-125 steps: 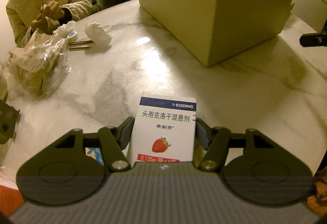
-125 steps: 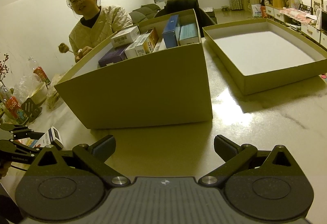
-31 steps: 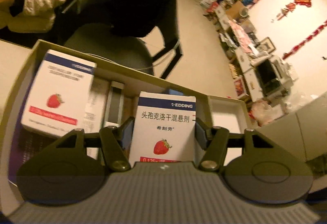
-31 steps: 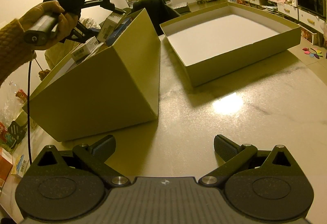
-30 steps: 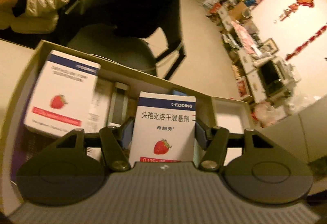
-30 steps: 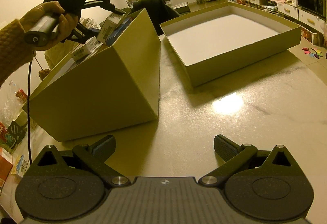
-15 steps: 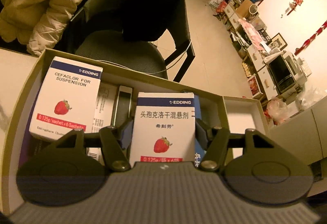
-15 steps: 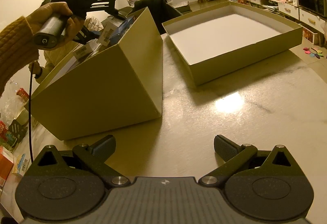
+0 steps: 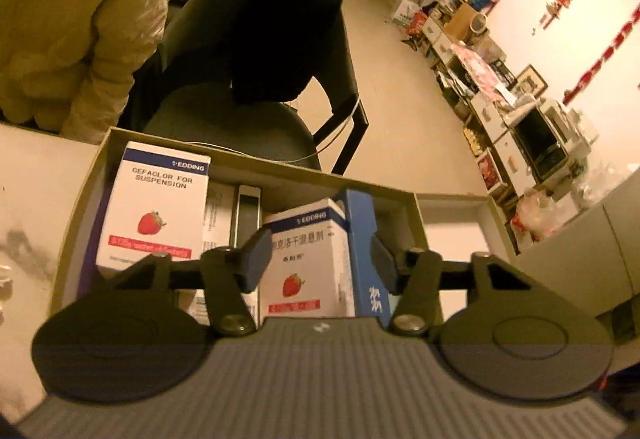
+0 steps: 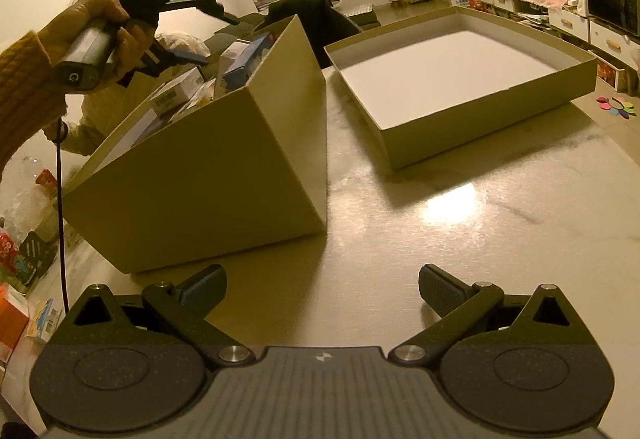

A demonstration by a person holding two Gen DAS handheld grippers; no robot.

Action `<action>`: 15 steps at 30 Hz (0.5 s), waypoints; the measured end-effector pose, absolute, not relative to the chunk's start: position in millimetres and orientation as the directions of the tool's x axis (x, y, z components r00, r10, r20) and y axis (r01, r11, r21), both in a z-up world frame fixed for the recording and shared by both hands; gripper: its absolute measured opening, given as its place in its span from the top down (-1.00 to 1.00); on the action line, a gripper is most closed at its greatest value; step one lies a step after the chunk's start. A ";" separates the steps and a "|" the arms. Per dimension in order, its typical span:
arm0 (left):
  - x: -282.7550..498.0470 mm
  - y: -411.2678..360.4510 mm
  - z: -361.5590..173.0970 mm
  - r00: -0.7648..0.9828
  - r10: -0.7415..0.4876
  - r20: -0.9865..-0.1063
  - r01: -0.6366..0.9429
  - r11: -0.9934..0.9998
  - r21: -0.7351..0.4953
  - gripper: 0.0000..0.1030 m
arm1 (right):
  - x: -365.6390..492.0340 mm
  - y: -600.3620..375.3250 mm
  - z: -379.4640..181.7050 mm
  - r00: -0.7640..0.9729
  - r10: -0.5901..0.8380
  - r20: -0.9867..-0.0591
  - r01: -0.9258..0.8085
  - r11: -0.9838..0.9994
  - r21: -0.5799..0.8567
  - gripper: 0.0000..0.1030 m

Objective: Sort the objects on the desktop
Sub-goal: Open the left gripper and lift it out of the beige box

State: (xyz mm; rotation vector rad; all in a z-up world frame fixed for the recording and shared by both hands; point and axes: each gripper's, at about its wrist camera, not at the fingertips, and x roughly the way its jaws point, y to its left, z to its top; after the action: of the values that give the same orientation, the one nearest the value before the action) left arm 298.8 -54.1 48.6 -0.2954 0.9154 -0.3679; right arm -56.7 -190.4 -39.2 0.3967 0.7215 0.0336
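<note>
Over the tall cardboard carton [image 9: 280,169], my left gripper [image 9: 318,259] has let the white strawberry medicine box [image 9: 308,259] go. The box stands tilted inside the carton beside a blue box [image 9: 366,235]. It still shows between the fingers, whose jaws are closing, but the right pad is clear of it. A matching strawberry box [image 9: 156,207] lies at the carton's left. In the right wrist view a hand holds the left gripper [image 10: 212,39] above the carton [image 10: 220,179]. My right gripper [image 10: 322,291] hangs open and empty over the marble table [image 10: 480,239].
A shallow cardboard tray [image 10: 480,119] with a white floor sits right of the carton. A person in a pale quilted jacket [image 9: 72,19] sits behind the table beside a dark chair [image 9: 260,51]. Packets and bags [image 10: 24,251] crowd the table's left edge.
The strawberry box has dropped out of the left gripper's grip into the carton and now sits lower and tilted. The left gripper rolled slightly. The right gripper has stayed where it was.
</note>
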 end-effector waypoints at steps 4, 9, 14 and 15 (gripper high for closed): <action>286.9 -49.0 52.0 0.560 -0.434 -0.706 0.211 0.898 -0.385 0.04 | -57.9 -187.5 -36.8 0.756 0.165 -0.633 0.099 0.928 0.360 -0.99; 268.6 -36.2 58.8 0.591 -0.422 -0.688 0.222 0.905 -0.364 -0.04 | -60.6 -183.8 -31.7 0.762 0.164 -0.626 0.089 0.932 0.352 -0.99; 239.3 -18.2 68.4 0.628 -0.419 -0.655 0.224 0.904 -0.363 -0.08 | -63.6 -177.5 -27.1 0.770 0.178 -0.613 0.066 0.933 0.353 -0.99; 233.0 -14.4 70.4 0.634 -0.420 -0.649 0.226 0.904 -0.364 -0.11 | -64.1 -175.4 -26.3 0.770 0.183 -0.611 0.059 0.933 0.354 -0.99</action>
State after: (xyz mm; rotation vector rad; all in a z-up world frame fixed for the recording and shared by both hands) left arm 233.0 -14.4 70.4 -0.2596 0.8037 -0.3740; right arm -64.1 -175.4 -26.3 0.3684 0.6921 0.0685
